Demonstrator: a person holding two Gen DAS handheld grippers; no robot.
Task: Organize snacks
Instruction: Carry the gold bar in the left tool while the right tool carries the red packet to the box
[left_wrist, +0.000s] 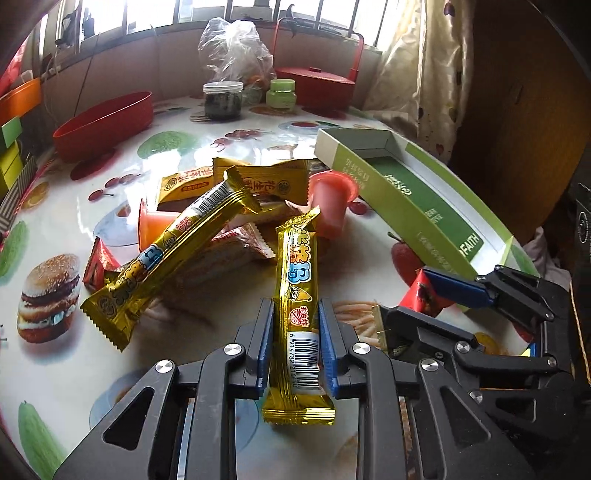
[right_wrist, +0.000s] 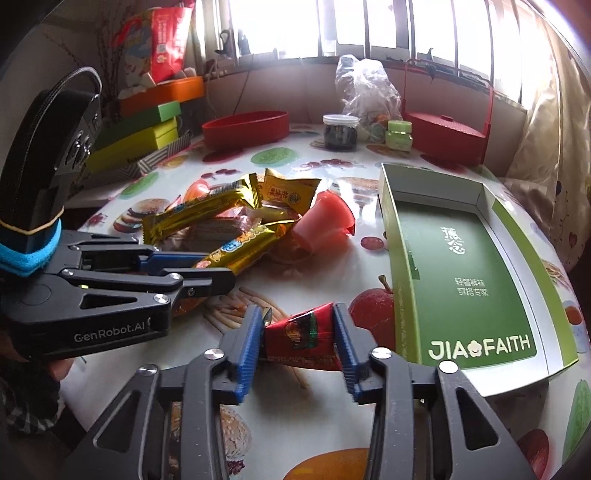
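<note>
A gold snack bar (left_wrist: 298, 321) sits clamped between the blue pads of the left gripper (left_wrist: 295, 345), its barcode end nearest the camera and its far end pointing toward the heap of snacks in the middle of the table (left_wrist: 122, 177). Beside it, the right gripper (right_wrist: 298, 341) has its pads pressed against both sides of a small red packet (right_wrist: 303, 338), which lies on the patterned tablecloth just beside the near corner of the open green box (right_wrist: 458, 266). That box is empty, with white lettering on its floor, and stands on the right side of the table. In the heap, a second gold bar (left_wrist: 173, 258) lies slanted across red-and-white wrapped snacks (left_wrist: 236, 243), with two yellow packets (left_wrist: 269, 177) behind it, an orange jelly cup (left_wrist: 153, 227) on its side to the left and a pink jelly cup (left_wrist: 330, 203) tipped over next to the box. Another red packet (left_wrist: 99, 264) rests at the left edge of the heap. Farther back stand a red oval tray (left_wrist: 103, 125), a clear-lidded jar of dark contents (left_wrist: 222, 100), a small green jar (left_wrist: 281, 94), a crumpled plastic bag (left_wrist: 236, 51) and a red basket with a tall handle (left_wrist: 314, 79). Stacked orange and green boxes (right_wrist: 147, 125) line the left edge, and a floral curtain (left_wrist: 417, 74) hangs at the right.
</note>
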